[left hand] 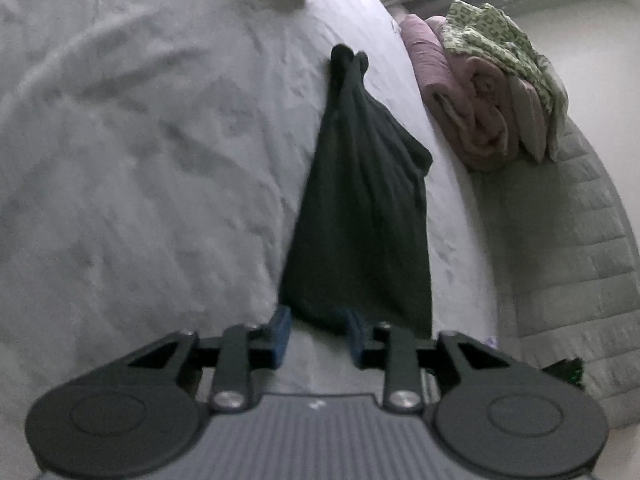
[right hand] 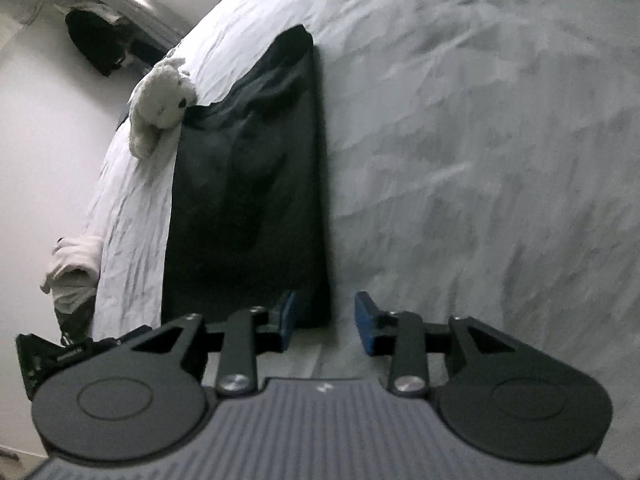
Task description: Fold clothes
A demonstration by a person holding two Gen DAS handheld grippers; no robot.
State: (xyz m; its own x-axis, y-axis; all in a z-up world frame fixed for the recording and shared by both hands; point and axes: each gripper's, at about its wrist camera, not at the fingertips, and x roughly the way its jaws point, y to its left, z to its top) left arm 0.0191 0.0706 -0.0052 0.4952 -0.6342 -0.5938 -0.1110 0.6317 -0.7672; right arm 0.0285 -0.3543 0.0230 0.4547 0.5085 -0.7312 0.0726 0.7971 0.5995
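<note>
Garment (left hand: 360, 208) lies released; left claw (left hand: 318, 334) and right claw (right hand: 326, 320) part-open, near hem hidden.

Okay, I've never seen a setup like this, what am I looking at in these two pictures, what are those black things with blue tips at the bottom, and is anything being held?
These are two hand-held grippers, one in each of a person's hands, each with a wide-angle camera looking forward along its two fingers. One picture comes from the left gripper, the other from the right gripper. The blue tips are the finger pads.

Both look down on a bed with a pale rumpled sheet. On it lies a dark garment, folded into a long narrow shape. A white plush toy sits near the bed's edge, and folded pink and green-patterned laundry is stacked at the side.

Nothing is held: both grippers stand open at the garment's near end, their pads not pressing on it.
</note>
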